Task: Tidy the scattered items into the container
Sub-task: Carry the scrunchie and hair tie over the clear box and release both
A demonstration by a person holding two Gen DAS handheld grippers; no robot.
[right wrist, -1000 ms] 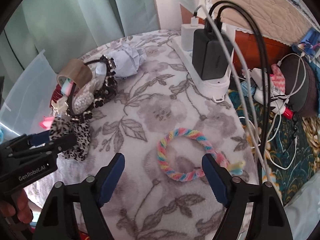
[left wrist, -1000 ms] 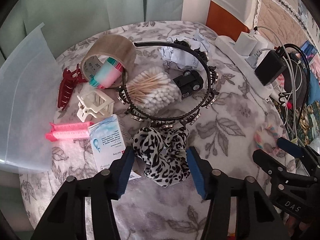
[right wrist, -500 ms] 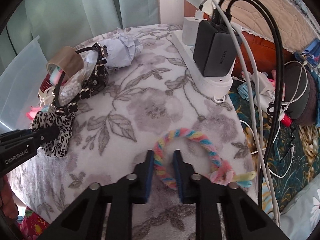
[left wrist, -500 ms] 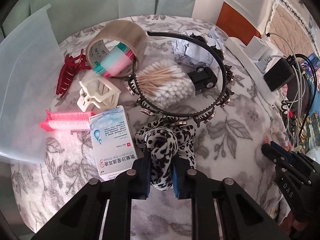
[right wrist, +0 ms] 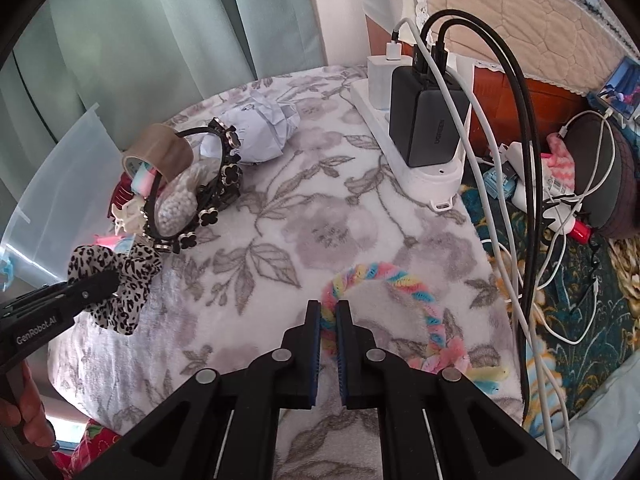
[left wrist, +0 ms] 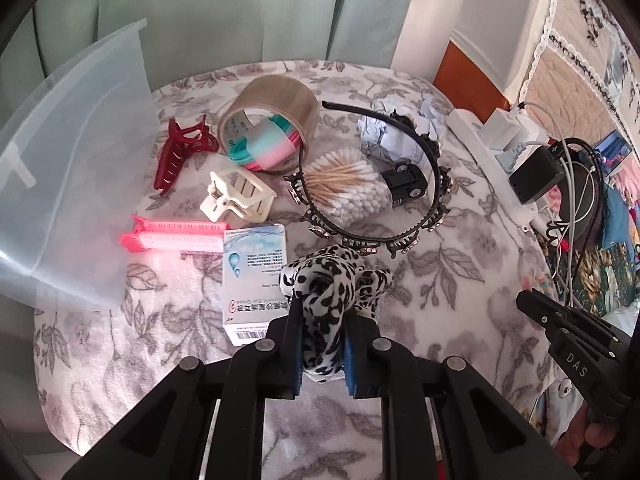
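My left gripper (left wrist: 322, 344) is shut on the leopard-print scrunchie (left wrist: 328, 284) and holds it just above the floral cloth; it also shows in the right wrist view (right wrist: 116, 280). My right gripper (right wrist: 328, 320) is shut on the rainbow braided hair tie (right wrist: 400, 280), lifted slightly off the cloth. The translucent plastic container (left wrist: 68, 184) stands at the left. Scattered near it are a red claw clip (left wrist: 176, 156), a cream clip (left wrist: 236, 196), pink clips (left wrist: 176, 236), a small medicine box (left wrist: 252, 280), a tape roll (left wrist: 272, 120), cotton swabs (left wrist: 348, 184) and a black headband (left wrist: 420, 200).
A crumpled paper ball (left wrist: 384, 136) and a small black toy car (left wrist: 406, 182) lie inside the headband's arc. A white power strip (right wrist: 416, 160) with chargers and hanging cables (right wrist: 520, 200) runs along the right edge of the table.
Both grippers went from open to shut: the left closed on the leopard scrunchie and raised it, the right closed on the rainbow hair tie and lifted its near side.
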